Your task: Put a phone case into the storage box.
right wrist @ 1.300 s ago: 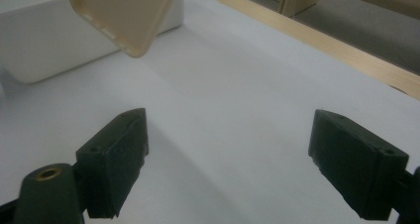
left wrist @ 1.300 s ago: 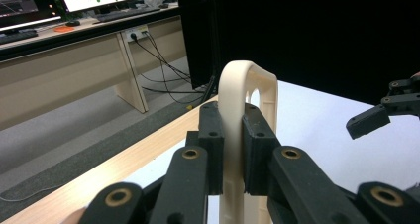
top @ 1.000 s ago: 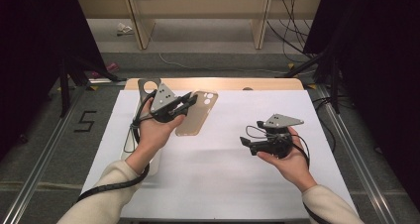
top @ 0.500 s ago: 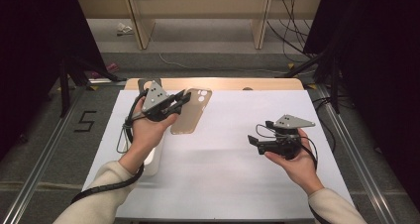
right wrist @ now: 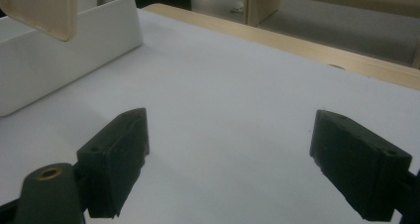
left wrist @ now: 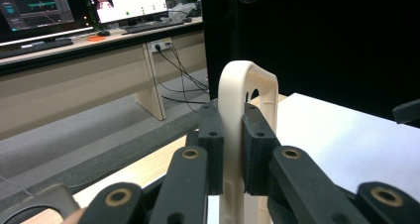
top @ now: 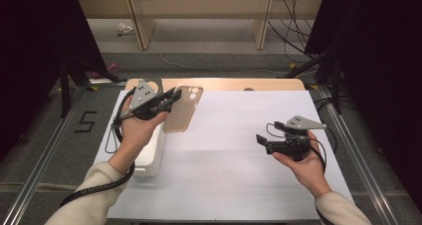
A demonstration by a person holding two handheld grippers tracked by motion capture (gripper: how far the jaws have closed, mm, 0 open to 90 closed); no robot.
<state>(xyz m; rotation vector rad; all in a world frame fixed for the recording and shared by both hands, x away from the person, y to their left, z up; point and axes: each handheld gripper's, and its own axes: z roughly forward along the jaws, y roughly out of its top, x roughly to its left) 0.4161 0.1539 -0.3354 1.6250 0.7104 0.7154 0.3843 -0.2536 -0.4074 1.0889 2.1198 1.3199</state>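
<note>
From the high view, the left gripper [top: 171, 96] is raised above the table's [top: 234, 185] far left corner, clamped on the edge of a beige phone case [top: 183, 109]. The case hangs out to the right of the jaws, its flat back facing up and its camera cut-out toward the far edge. Below the left hand [top: 135, 130], a white box [top: 152, 158] sits along the table's left edge.

The left gripper view adds what the high view cannot: the two pads [left wrist: 212, 144] press on the case's [left wrist: 236, 100] thin rim from both sides, with the case standing edge-on between them and rising above the jaw tips.

The right gripper [top: 261, 141] sits near the table's right edge, well apart from the case, held in the right hand [top: 303, 163] and pointing left. The right gripper view shows its jaws spread wide with nothing but the white table cover [right wrist: 233, 110] between them. It also catches a corner of the case [right wrist: 47, 11] above the white box [right wrist: 64, 50] at upper left.
</note>
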